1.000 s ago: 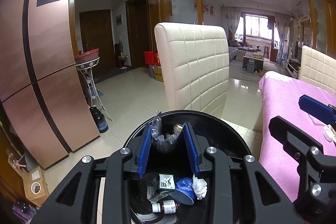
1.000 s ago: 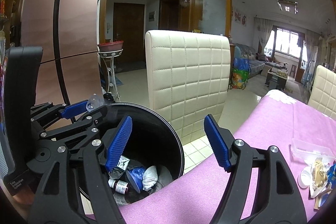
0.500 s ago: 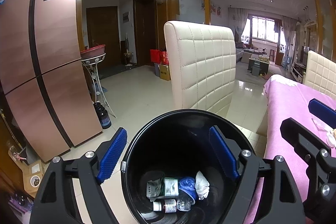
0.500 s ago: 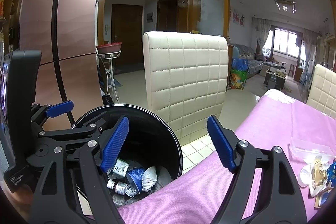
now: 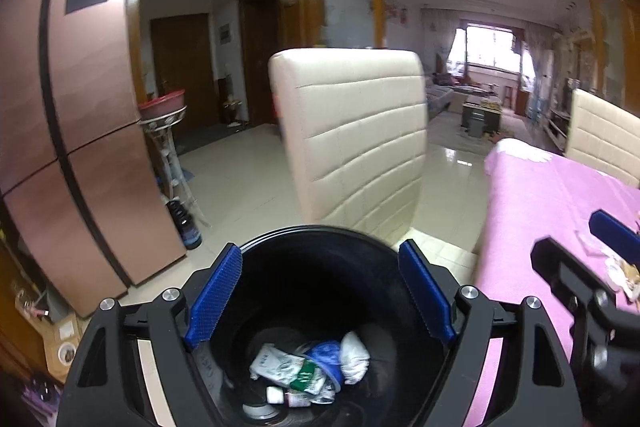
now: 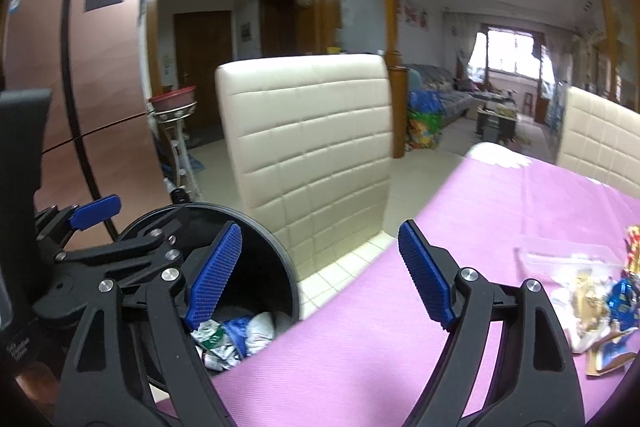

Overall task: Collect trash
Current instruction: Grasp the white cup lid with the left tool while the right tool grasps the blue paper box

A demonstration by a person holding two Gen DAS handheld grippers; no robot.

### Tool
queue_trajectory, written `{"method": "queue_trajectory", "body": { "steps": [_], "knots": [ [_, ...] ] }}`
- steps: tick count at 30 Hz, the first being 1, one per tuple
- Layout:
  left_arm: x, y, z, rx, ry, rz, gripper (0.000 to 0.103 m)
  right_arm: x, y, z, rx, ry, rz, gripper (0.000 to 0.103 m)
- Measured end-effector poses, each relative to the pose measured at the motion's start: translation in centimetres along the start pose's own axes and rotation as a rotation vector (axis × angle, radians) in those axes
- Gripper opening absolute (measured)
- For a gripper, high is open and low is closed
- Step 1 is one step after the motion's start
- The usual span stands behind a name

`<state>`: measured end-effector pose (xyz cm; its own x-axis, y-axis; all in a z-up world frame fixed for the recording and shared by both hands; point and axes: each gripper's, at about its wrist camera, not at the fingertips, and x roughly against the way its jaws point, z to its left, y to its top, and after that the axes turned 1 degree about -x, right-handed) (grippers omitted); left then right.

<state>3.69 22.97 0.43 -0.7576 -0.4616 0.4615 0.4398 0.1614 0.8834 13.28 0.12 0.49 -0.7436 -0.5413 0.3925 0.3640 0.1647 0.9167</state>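
Observation:
A black round trash bin stands on the floor beside the pink-clothed table. Several wrappers and a small bottle lie in its bottom. My left gripper is open and empty, right above the bin's mouth. My right gripper is open and empty over the table's edge, with the bin at its left. More trash, wrappers and a clear plastic lid, lies on the table at the right.
A cream padded chair stands just behind the bin. A second chair is at the table's far side. A copper-coloured fridge and a metal stand with a red bowl are at the left.
My left gripper opened and let go of a crumpled clear wrapper, which dropped into the bin. Both views have shifted a little to the right.

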Motion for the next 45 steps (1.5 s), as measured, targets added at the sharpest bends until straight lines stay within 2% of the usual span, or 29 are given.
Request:
{"method": "queue_trajectory", "body": {
  "steps": [5,11,18,21,26,30,33,37,40,42,44,45],
  "knots": [
    [1.3,0.1,-4.0,-0.087,-0.049,-0.041,0.079,1.4,0.3,-3.8,-0.03,-0.086,-0.007,0.08],
    [2.2,0.1,-9.4,-0.197,-0.133,-0.054,0.079,3.6,-0.4,-8.5,-0.034,-0.203,0.01,0.082],
    [2.7,0.1,-15.8,-0.296,-0.312,0.0,0.079,5.2,-2.2,-15.4,-0.069,-0.457,0.153,0.087],
    [3.0,-0.1,-18.5,-0.338,-0.356,0.019,0.079,5.9,-3.3,-18.4,-0.123,-0.513,0.198,0.087],
    [2.6,-0.7,-22.7,-0.426,-0.376,0.046,0.079,6.0,-4.8,-21.7,-0.185,-0.505,0.291,0.087],
    [1.2,-1.5,-25.3,-0.48,-0.421,0.119,0.079,6.5,-5.4,-22.7,-0.227,-0.472,0.301,0.087],
    [0.6,-2.1,-26.5,-0.52,-0.408,0.139,0.079,6.0,-5.9,-23.3,-0.258,-0.456,0.348,0.087],
    [0.0,-2.1,-27.9,-0.539,-0.41,0.145,0.079,4.4,-6.9,-24.7,-0.314,-0.446,0.455,0.086],
    [-0.8,-2.1,-28.8,-0.54,-0.443,0.185,0.079,4.4,-7.0,-25.0,-0.314,-0.469,0.46,0.084],
    [-1.3,-2.3,-29.3,-0.536,-0.453,0.21,0.079,4.4,-7.0,-25.0,-0.315,-0.462,0.459,0.081],
    [-2.0,-2.3,-29.4,-0.521,-0.475,0.245,0.079,4.5,-7.0,-24.6,-0.297,-0.456,0.451,0.069],
    [-2.2,-2.2,-29.4,-0.511,-0.481,0.249,0.079,4.4,-6.9,-24.5,-0.284,-0.467,0.452,0.068]
  ]
}}
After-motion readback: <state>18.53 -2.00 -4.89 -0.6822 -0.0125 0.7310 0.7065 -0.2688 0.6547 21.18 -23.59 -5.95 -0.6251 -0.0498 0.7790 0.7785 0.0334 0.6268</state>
